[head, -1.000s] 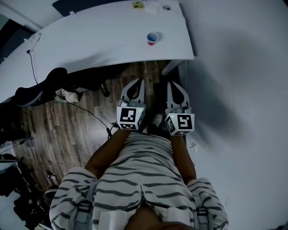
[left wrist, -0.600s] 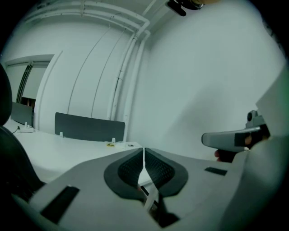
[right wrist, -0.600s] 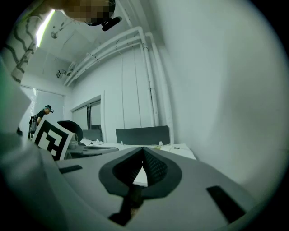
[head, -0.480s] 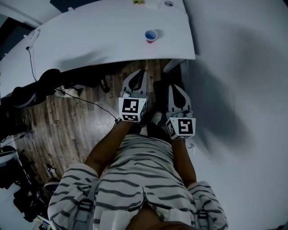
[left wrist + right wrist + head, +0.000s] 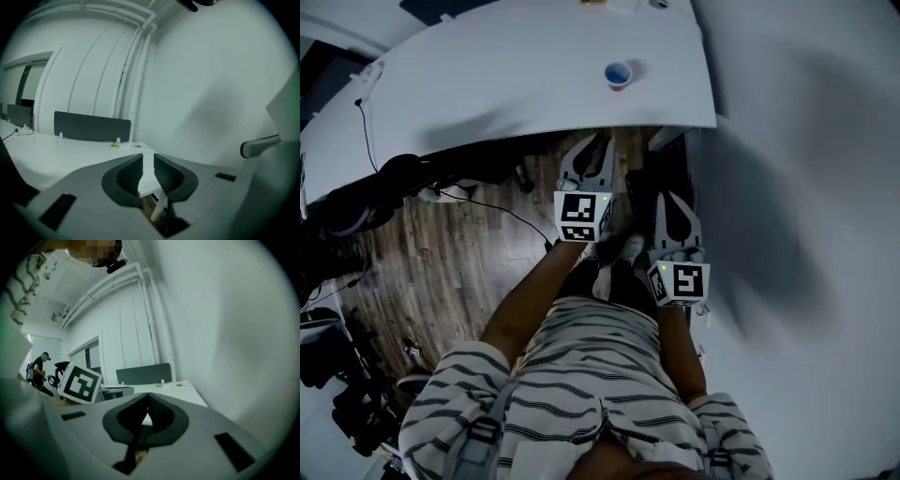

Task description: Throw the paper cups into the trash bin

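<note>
Left gripper (image 5: 598,148) pushing forward toward table edge since earlier frame, now leading right gripper (image 5: 670,202); both hovering over wood floor (image 5: 469,272), short of white table (image 5: 487,84); left jaws just opening, standing slightly apart with narrow gap, nothing between them; right jaws pressing tip to tip, gripping nothing; paper cup (image 5: 619,74) standing upright on table near its right-hand corner, well apart from both grippers; striped shirt (image 5: 581,366) filling lower head view.
</note>
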Motion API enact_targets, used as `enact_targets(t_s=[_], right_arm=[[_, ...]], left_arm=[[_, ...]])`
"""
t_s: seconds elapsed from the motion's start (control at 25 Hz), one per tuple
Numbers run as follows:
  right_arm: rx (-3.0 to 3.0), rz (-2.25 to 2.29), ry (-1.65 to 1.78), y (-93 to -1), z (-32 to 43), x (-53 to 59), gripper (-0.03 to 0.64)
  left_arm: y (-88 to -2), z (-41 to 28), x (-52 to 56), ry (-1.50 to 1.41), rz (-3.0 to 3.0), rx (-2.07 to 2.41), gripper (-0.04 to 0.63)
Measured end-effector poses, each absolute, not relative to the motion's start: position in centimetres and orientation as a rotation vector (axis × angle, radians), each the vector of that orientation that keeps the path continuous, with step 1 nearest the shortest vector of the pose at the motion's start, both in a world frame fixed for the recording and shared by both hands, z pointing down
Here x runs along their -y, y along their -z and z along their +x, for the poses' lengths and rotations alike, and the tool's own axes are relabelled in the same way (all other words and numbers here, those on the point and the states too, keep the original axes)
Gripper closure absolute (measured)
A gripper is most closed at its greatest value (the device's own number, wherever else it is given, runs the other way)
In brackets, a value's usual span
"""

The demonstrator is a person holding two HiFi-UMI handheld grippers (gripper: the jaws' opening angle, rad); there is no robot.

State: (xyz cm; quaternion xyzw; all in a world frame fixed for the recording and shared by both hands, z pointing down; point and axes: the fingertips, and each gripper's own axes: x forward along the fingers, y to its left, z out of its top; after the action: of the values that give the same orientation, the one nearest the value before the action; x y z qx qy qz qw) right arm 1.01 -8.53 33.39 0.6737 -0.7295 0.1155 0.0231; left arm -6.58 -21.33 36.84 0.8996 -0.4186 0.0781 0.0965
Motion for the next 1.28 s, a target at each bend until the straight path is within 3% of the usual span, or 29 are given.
enact_targets(t_s=[1.28], right_arm=[[2.201, 1.994, -0.433, -37.6, 0.6, 9.1, 0.607]], left_arm=[[-47.4, -1.5, 33.6, -0.425, 2.630, 1.253, 0.330]])
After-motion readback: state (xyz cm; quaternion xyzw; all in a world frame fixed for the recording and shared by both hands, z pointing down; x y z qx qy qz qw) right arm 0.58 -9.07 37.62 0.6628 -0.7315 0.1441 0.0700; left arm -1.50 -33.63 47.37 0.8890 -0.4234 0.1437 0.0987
